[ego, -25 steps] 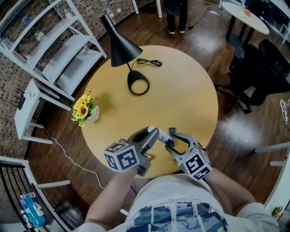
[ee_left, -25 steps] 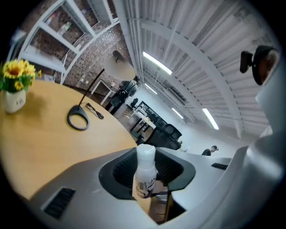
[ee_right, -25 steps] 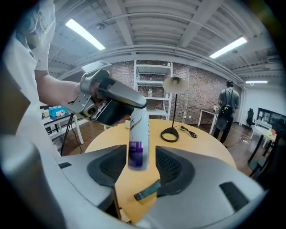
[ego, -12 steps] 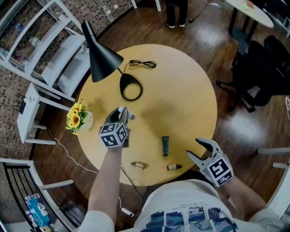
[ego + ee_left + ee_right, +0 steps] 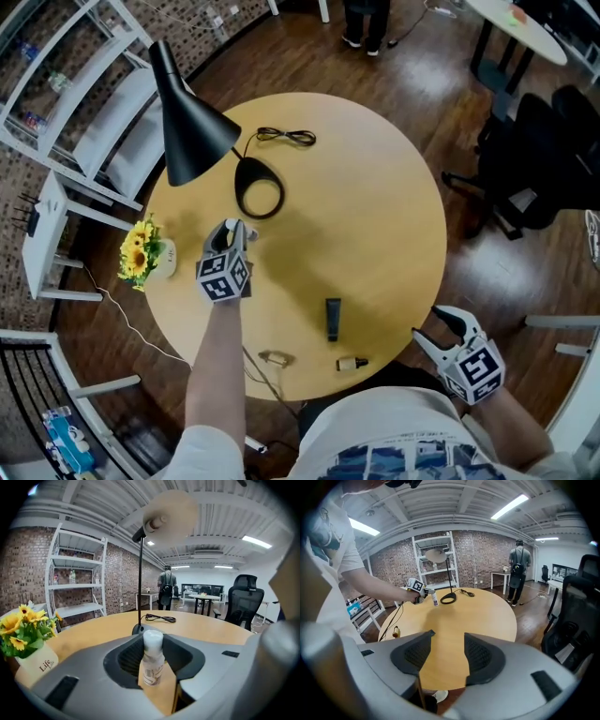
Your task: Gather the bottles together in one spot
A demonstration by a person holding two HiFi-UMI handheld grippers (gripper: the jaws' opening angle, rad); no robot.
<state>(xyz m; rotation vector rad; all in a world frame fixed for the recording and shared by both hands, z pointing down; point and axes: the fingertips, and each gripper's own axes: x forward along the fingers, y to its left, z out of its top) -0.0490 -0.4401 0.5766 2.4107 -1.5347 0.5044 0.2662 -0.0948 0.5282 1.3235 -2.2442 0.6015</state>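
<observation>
Gathering has barely begun. The left claw (image 5: 232, 230) grips a white bottle (image 5: 152, 665) upright at the bench's (image 5: 384, 206) far left, near the lamp base (image 5: 239, 199). The right claw (image 5: 433, 328) gapes wide and empty at the near right. A dark tube (image 5: 332, 319), a brown bottle (image 5: 352, 363) and a small bottle (image 5: 275, 357) lie apart along the near edge.

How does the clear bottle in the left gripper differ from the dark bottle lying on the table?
The clear bottle stands upright; the dark bottle lies flat on the table. The clear bottle is clamped in the left gripper; nothing touches the dark bottle. The clear bottle has a white cap; the dark bottle looks dark all over. Both are small and slim.
</observation>
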